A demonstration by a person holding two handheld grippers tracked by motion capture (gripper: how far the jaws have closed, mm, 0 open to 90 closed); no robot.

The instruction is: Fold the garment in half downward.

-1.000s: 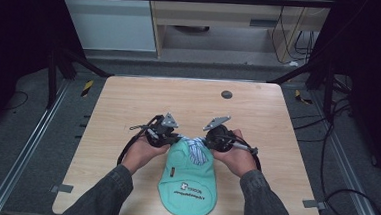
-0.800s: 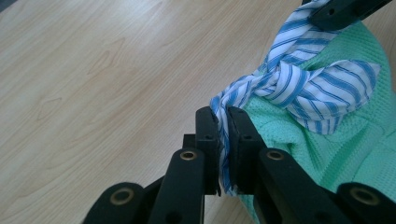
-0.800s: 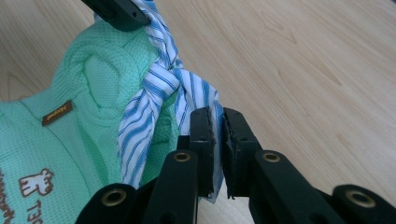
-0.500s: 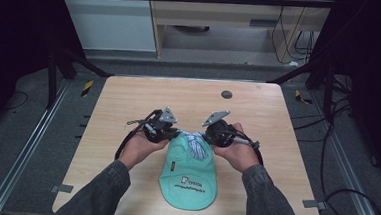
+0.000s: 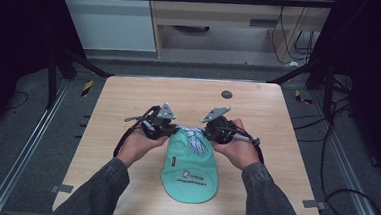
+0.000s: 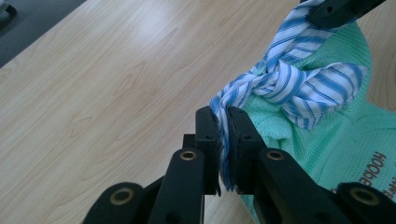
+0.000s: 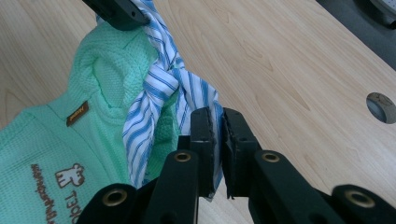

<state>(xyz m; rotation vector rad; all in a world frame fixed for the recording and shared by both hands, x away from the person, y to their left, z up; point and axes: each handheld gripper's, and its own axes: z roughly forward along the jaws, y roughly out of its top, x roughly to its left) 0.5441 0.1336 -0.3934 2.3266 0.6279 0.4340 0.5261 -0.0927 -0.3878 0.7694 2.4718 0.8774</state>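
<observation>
High view: a mint-green knit garment (image 5: 190,170) lies flat on the table (image 5: 129,98), with a blue-and-white striped tie (image 5: 194,139) knotted at its far end between the left tongs (image 5: 171,130) and right tongs (image 5: 206,132). Left gripper view: the left tongs (image 6: 223,140) are clamped on 1 tail of the tie (image 6: 285,84). Right gripper view: the right tongs (image 7: 217,140) are clamped on the other tail (image 7: 161,88). Judgement: the cloth is light, limp and thin; grip the tails close to the knot, since loose ends may slip.
</observation>
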